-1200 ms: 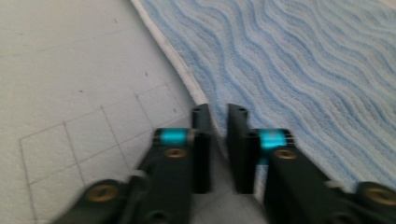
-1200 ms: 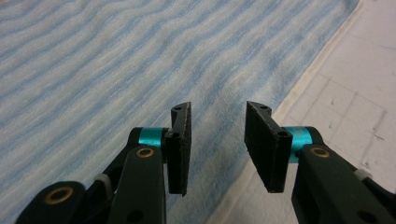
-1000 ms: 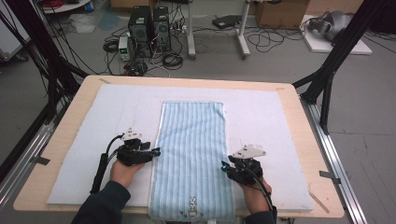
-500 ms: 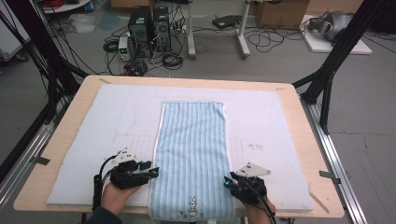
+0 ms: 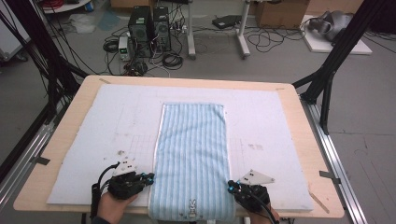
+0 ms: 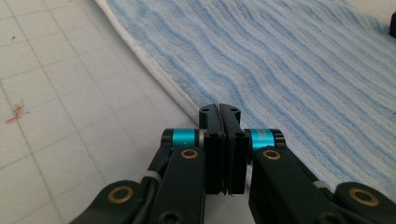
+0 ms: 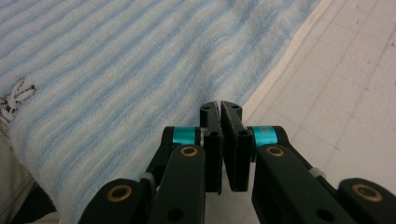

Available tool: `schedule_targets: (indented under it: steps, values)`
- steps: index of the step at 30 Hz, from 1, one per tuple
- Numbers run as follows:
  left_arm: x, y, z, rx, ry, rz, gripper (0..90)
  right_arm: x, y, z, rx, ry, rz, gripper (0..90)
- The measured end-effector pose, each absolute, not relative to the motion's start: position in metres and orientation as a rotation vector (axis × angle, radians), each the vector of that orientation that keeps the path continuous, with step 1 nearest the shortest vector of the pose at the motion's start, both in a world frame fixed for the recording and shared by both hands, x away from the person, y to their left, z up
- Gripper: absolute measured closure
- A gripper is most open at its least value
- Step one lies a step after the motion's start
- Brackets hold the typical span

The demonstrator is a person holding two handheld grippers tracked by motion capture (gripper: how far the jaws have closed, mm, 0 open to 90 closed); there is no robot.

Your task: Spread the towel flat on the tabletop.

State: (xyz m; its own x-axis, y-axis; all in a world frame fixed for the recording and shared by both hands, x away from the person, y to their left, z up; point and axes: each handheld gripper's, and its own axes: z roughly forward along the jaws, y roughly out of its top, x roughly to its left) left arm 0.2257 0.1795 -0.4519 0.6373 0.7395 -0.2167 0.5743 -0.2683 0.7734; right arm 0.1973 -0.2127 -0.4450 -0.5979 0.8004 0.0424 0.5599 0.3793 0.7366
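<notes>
1. Towel (image 5: 194, 158) lies flat mid-table, long axis running away from the person.
2. Left gripper (image 5: 148, 177) has just pinched shut at the towel's left edge.
3. Right gripper (image 5: 231, 188) has likewise just closed at the right edge; whether cloth is caught I cannot tell.

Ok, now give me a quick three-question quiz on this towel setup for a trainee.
1. True or false: the blue striped towel lies crumpled in a heap.
2. Which small figure marks the towel's near end? A) rabbit B) star C) anchor
3. At which long edge of the towel does the left gripper sit, and the right gripper? How do their jaws stand?

Key: 1 false, it lies flat. 2 A. 3 Left gripper at the left edge, right gripper at the right edge, both shut.
</notes>
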Motion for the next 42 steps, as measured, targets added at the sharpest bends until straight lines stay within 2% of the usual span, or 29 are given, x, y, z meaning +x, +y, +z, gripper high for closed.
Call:
schedule_targets:
  steps: [2,4,6,8,9,14,18,22,29,42]
  values:
    - [0.224,0.181,-0.452,1.954,1.033,0.238,88.0,0.197,-0.212,-0.445,1.177,2.333,1.055,84.3]
    - [0.224,0.184,-0.451,1.929,1.034,0.241,85.8,0.197,-0.212,-0.443,1.170,2.319,1.070,76.0]
    - [0.227,0.187,-0.449,1.898,1.042,0.246,73.8,0.199,-0.212,-0.441,1.169,2.291,1.102,70.4]
    - [0.231,0.190,-0.446,1.855,1.059,0.264,55.9,0.203,-0.213,-0.439,1.180,2.268,1.110,62.4]
    - [0.233,0.193,-0.444,1.824,1.060,0.277,50.9,0.206,-0.215,-0.438,1.178,2.256,1.115,59.8]
    - [0.246,0.201,-0.429,1.697,1.015,0.297,31.7,0.221,-0.222,-0.426,1.190,2.162,1.147,32.0]
    - [0.256,0.202,-0.418,1.675,0.956,0.316,20.3,0.232,-0.227,-0.416,1.145,2.141,1.175,20.3]
    - [0.265,0.203,-0.412,1.643,0.885,0.321,19.8,0.244,-0.235,-0.411,1.140,2.105,1.192,11.5]
    - [0.279,0.205,-0.406,1.607,0.834,0.374,19.3,0.260,-0.244,-0.405,1.081,2.114,1.189,11.4]
    - [0.292,0.217,-0.409,1.647,0.909,0.425,19.3,0.285,-0.237,-0.399,1.050,2.144,1.163,11.4]
